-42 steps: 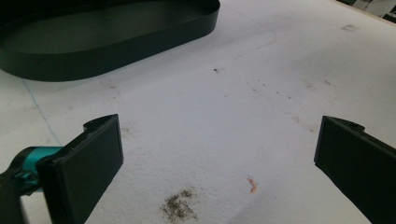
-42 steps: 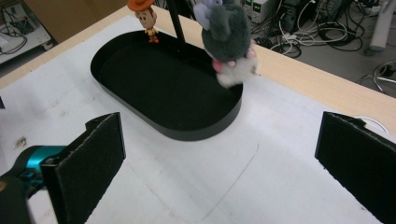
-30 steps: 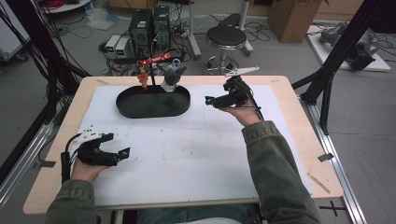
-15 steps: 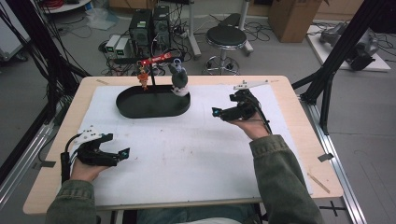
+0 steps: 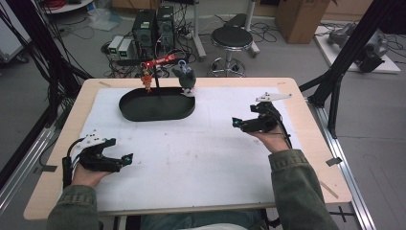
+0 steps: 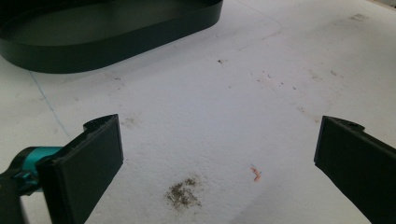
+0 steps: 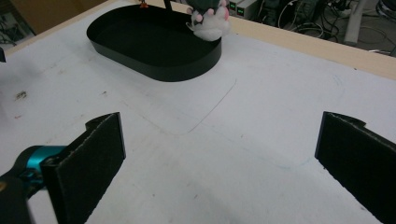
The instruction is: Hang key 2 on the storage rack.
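Note:
A black oval tray lies at the back left of the white mat. A thin black post rises from it and carries a red crossbar. From the bar hang a small orange charm and a grey-and-white plush toy, which dangles over the tray's right end. My left gripper rests open near the front left, with nothing between its jaws. My right gripper is open at mid right, pointing toward the tray and the plush toy, well short of both.
The white mat covers most of the wooden table. Small dirt marks and an orange scrap lie on the mat ahead of the left gripper. Computers, cables and a stool stand beyond the table's far edge.
My right gripper has drawn back from beside the plush toy, toward the person and slightly right, with its jaws empty. The plush toy swung a little right. The left gripper has not moved.

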A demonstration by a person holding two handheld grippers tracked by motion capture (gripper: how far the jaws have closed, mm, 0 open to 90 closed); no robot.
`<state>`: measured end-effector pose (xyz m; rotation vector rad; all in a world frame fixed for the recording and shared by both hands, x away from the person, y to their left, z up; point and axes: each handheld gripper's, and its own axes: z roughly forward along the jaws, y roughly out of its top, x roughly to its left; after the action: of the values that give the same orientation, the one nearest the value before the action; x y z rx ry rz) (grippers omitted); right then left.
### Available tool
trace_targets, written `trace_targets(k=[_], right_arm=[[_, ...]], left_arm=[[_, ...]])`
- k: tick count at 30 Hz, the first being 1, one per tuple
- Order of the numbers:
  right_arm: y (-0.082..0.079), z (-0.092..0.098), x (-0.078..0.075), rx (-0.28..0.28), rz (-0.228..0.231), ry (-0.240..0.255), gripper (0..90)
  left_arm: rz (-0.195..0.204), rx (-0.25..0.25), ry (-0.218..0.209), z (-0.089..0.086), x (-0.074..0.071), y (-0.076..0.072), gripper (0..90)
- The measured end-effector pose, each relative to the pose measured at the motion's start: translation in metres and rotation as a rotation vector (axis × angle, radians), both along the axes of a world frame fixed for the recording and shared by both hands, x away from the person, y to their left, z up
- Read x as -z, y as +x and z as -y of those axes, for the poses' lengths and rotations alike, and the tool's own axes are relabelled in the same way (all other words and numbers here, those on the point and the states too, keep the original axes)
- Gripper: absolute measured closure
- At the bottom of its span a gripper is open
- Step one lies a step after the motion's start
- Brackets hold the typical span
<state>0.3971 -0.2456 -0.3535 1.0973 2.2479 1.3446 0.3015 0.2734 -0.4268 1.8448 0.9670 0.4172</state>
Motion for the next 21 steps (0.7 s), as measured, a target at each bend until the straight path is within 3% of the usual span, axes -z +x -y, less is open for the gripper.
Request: trace_targets(k=[7, 13, 21], right_arm=[[-0.013, 0.016, 0.016, 0.032, -0.002, -0.024, 0.7], [-0.021, 0.027, 0.027, 0.052, -0.013, -0.011, 0.7], [-0.036, 0.045, 0.037, 0.080, 0.022, -0.020, 0.7]], left_arm=[[0.003, -0.002, 0.003, 0.000, 0.000, -0.001, 1.7], [0.002, -0.007, 0.006, 0.000, 0.000, -0.002, 1.7], [-0.002, -0.017, 0.002, -0.002, 0.000, -0.004, 1.7]])
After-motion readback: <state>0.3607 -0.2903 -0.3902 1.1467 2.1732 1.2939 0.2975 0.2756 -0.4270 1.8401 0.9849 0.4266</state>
